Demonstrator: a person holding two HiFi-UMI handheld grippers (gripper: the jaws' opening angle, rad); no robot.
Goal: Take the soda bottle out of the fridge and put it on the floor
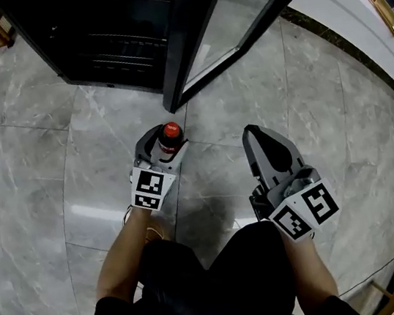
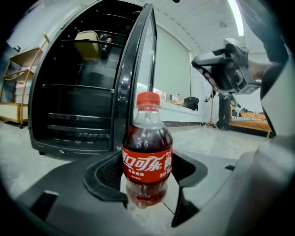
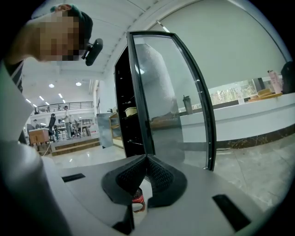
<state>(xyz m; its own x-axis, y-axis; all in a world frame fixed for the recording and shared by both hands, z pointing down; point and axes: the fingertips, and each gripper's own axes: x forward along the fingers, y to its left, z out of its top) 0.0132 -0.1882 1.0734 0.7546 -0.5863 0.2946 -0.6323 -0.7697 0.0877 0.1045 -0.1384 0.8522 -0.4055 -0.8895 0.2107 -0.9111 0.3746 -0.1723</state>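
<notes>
The soda bottle, a red-capped cola with a red label, stands upright between the jaws of the left gripper. They pinch it around the label band, spread to about the bottle's width. It is outside the fridge, low over the floor, just in front of the lower corner of the open glass door. I cannot tell whether its base touches the tile yet.

The step in hand looks like the set-down. To do it well, the bottle should stay vertical, meet the tile with its whole base at once, and be let go only when it bears its own weight. The jaws should then part evenly and back off level, so neither pad drags the label and tips it. The door's edge is near, so the retreat is best made toward the person.

The right gripper hangs beside the left one, well clear of the bottle. Its jaw tips are pressed together with no visible grip on anything. A small red thing shows in the gap behind them, too small to name.

The floor is glossy grey marbled tile, flat and bare here, and probably slippery for a light bottle. The dark fridge shows wire shelves. A long white counter runs along the far wall of a wide, bright hall.
</notes>
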